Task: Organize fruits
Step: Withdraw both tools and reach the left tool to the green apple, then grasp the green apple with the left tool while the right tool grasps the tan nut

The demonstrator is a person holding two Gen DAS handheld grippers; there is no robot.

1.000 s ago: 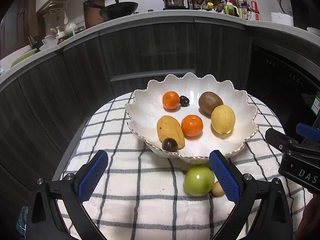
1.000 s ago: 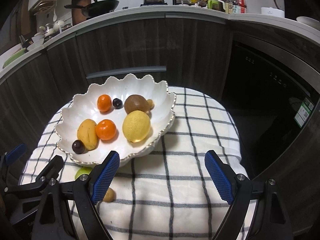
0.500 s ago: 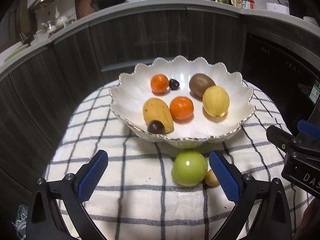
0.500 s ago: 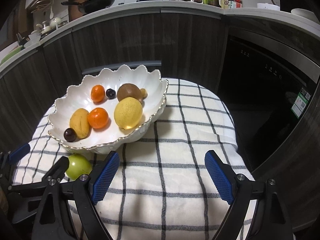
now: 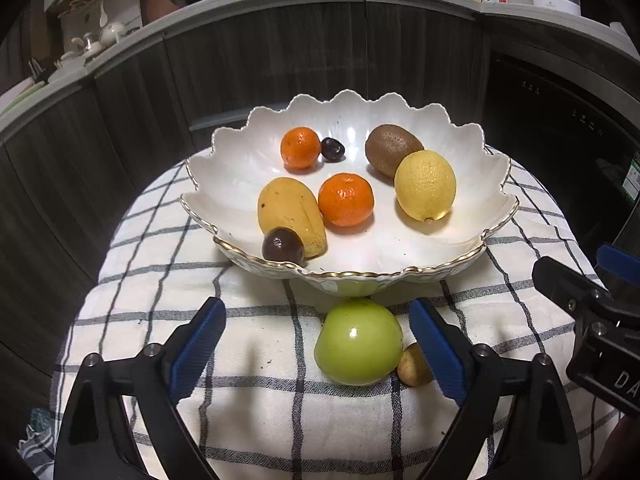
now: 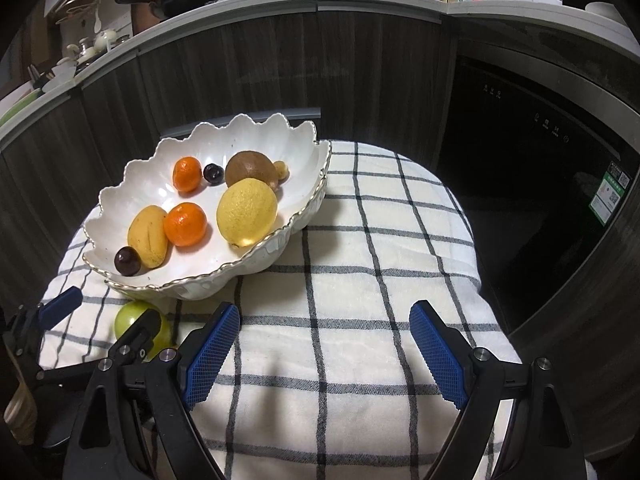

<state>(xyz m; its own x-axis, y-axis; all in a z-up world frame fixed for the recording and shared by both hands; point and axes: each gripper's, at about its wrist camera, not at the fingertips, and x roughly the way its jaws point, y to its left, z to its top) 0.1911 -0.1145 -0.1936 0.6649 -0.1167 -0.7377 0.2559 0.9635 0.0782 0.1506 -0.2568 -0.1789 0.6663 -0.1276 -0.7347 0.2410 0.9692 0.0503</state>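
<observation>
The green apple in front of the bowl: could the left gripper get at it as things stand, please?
Probably yes: the green apple lies between the left gripper's closing jaws, untouched; a small brown fruit crowds one pad.

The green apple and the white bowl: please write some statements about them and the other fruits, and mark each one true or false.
1. The green apple lies inside the white bowl. False: it lies on the checked cloth, in front of the bowl.
2. Two oranges are in the bowl. True: a far orange and a near orange.
3. The lemon is outside the bowl. False: it is inside, beside the kiwi.
4. The left hand-held gripper presses the apple. False: its jaws are closing, not touching.
</observation>
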